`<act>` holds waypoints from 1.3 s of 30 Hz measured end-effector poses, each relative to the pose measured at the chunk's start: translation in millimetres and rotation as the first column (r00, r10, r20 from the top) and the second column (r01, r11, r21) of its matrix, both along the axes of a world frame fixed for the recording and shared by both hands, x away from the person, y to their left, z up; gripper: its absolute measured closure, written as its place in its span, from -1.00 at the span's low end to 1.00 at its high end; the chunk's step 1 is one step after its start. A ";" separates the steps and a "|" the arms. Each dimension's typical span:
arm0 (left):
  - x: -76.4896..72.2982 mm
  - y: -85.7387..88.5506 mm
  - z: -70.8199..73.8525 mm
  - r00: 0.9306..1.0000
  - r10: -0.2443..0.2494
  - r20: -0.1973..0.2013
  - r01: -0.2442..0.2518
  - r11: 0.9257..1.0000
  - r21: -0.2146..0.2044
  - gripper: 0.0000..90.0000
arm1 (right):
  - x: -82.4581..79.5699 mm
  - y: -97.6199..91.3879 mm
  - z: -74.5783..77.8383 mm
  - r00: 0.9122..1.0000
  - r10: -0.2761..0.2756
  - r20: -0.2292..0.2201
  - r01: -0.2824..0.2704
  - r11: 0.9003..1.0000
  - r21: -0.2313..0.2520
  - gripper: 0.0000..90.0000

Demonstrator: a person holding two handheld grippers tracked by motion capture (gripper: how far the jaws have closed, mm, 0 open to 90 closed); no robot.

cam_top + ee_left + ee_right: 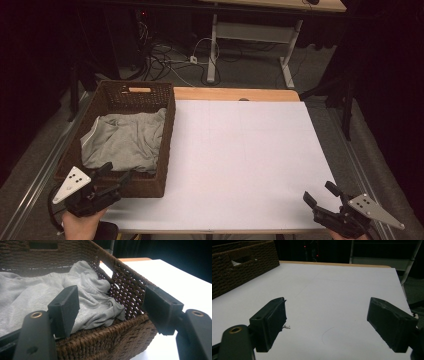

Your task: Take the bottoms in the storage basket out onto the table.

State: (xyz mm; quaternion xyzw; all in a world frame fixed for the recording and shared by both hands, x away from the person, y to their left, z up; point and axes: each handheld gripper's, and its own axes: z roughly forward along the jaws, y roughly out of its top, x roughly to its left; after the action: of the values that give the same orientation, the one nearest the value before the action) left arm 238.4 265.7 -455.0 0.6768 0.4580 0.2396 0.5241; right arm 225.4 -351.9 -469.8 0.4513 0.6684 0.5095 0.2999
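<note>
Nearest the person, the left tool point(117, 180) hangs at the near corner of the dark brown woven wicker basket point(169, 127), jaws apart with nothing between them. In the left gripper view one pad point(65, 308) sits over the basket's inside and the other point(161, 308) outside its right wall, so the corner of the rim lies between them. The right tool point(320, 196) rests low over the near right part of the white-covered bench point(240, 165), jaws also spread and holding nothing, well apart from the basket.

Inside the basket lies the crumpled light grey cloth garment point(125, 140), bunched toward the near right corner and spreading back to the far wall with its handle slot point(139, 90).

The main risk, as I judge it, is that the left tool closes where it stands and pinches wicker instead of cloth, or catches both; a lift would then drag or tip the basket. A shallow bite on one fold could also slip free, or the garment could snag on the rough weave. With the right tool so far off, nothing steadies the basket, which stands at the bench's left edge and could slide off.
</note>
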 end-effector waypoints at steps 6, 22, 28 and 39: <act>-0.6 -0.1 3.2 1.000 0.004 0.025 -0.004 1.000 0.013 -0.36 | 0.0 -1.5 0.4 1.000 -0.003 0.004 0.003 1.000 0.021 -0.64; 1.2 -0.9 16.9 0.998 -0.014 0.062 0.016 0.999 -0.028 -0.32 | 0.5 -1.1 -0.1 1.000 0.002 -0.002 -0.002 1.000 0.024 -0.64; 5.1 -5.1 22.0 0.997 -0.028 0.067 0.030 0.999 -0.031 -0.32 | 0.3 -1.2 0.0 1.000 0.002 0.000 -0.002 1.000 0.025 -0.63; 15.9 -10.6 35.9 0.996 -0.033 0.087 0.034 0.999 -0.020 -0.32 | 1.3 -1.7 -0.7 1.000 0.000 -0.007 0.000 1.000 0.023 -0.63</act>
State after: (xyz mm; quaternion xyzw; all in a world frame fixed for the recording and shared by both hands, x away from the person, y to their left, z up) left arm 254.3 255.1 -419.2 0.6676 0.4260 0.2548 0.5549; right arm 226.7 -353.6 -470.5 0.4564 0.6634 0.5159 0.2924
